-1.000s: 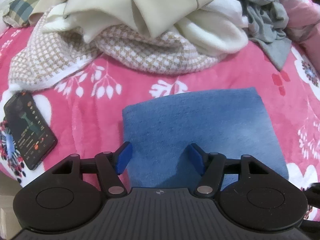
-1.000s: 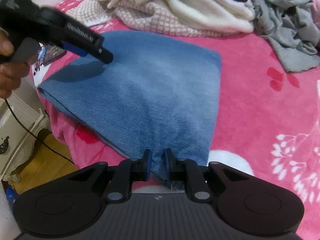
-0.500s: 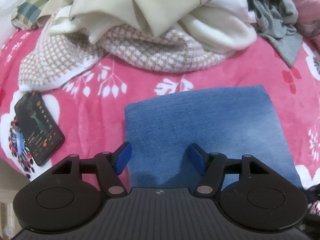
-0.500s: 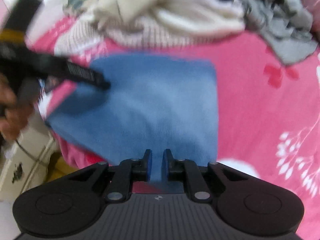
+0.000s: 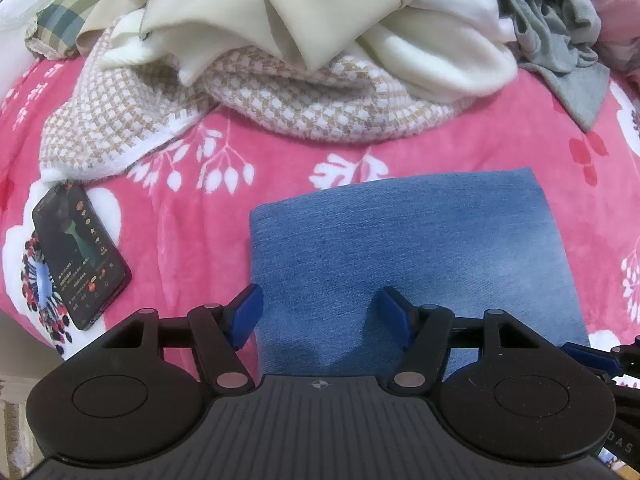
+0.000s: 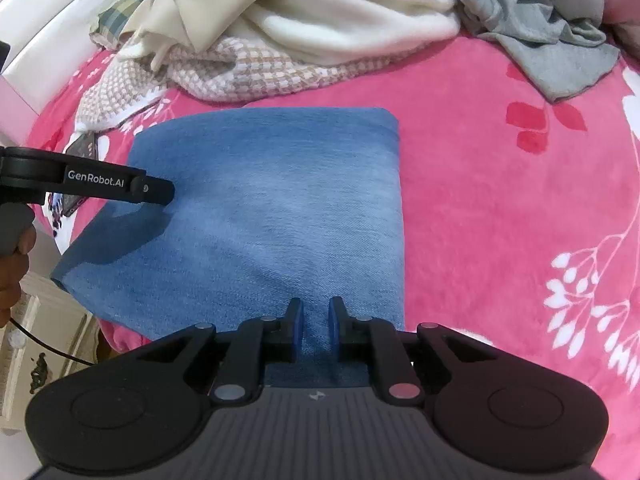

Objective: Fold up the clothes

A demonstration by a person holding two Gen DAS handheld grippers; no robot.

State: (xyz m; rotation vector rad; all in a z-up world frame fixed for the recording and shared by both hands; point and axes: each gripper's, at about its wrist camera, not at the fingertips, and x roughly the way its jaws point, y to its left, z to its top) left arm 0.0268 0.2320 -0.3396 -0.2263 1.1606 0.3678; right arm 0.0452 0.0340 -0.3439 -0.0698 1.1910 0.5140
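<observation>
A folded blue denim garment (image 5: 408, 248) lies flat on the pink floral blanket (image 5: 200, 216); it also shows in the right wrist view (image 6: 272, 208). My left gripper (image 5: 316, 314) is open and empty, hovering over the garment's near left part. It appears from the side in the right wrist view (image 6: 156, 194). My right gripper (image 6: 316, 328) has its jaws nearly closed, a narrow gap between them, over the garment's near edge. Whether it pinches the cloth I cannot tell.
A pile of unfolded clothes lies behind: a beige checked knit (image 5: 304, 100), cream garments (image 5: 304, 8), a grey top (image 6: 552, 28). A phone (image 5: 80, 256) lies left of the denim near the bed edge. A white cabinet (image 6: 44, 344) stands beside the bed.
Both grippers have lifted and pulled back a little from the denim. The right jaws have parted slightly. The garment lies flatter and squarer than a second ago.
</observation>
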